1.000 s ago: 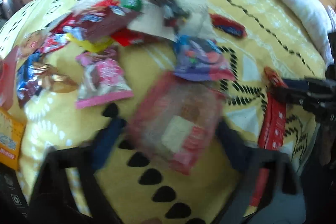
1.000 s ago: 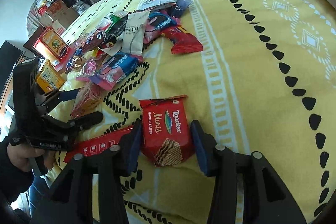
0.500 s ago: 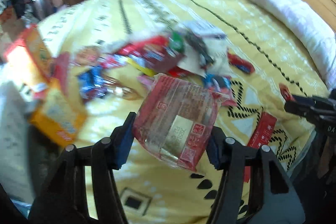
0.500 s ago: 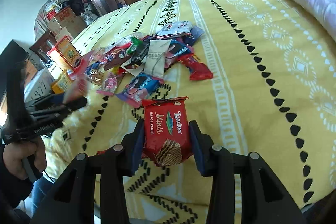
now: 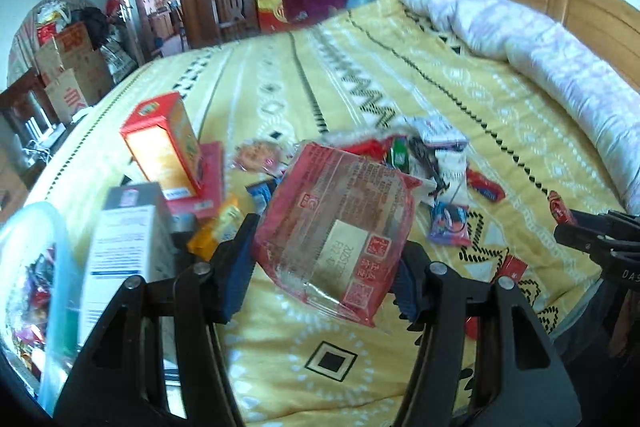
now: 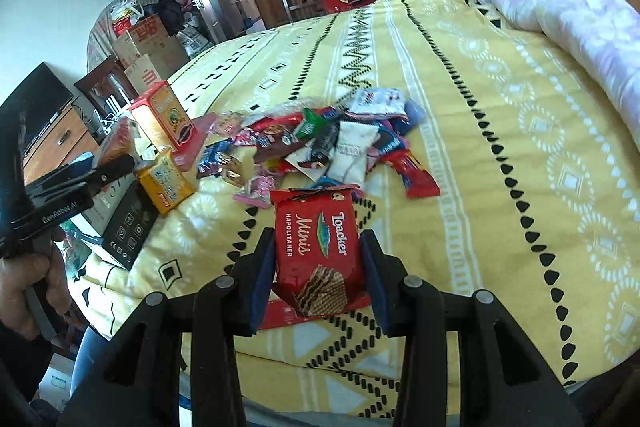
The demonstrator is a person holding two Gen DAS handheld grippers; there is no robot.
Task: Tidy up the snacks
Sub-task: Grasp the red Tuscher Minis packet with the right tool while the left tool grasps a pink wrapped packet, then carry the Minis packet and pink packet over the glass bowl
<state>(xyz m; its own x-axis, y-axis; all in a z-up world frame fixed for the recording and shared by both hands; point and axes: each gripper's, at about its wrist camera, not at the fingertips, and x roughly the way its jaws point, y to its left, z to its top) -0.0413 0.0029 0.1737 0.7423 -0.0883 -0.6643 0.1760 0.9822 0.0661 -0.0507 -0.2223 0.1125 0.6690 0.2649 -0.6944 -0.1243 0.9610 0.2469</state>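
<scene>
Left wrist view: the left gripper (image 5: 326, 259) pinches a red-and-clear plastic snack packet (image 5: 340, 227), lifted above the yellow patterned bedspread (image 5: 400, 75), a pile of mixed snack wrappers (image 5: 420, 159) behind it.

Right wrist view: the right gripper (image 6: 318, 267) clamps a red Loacker Minis wafer pack (image 6: 318, 247) clear of the bedspread, near an upright red-and-orange carton (image 6: 162, 117).

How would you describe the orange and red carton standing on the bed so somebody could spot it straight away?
Start at the yellow patterned bedspread and follow the snack pile toward the bed's edge nearest the doorway. There the tall red-and-orange box stands upright. Everything close to it is a flat wrapper or a lower, lying box; it alone rises above them.
</scene>
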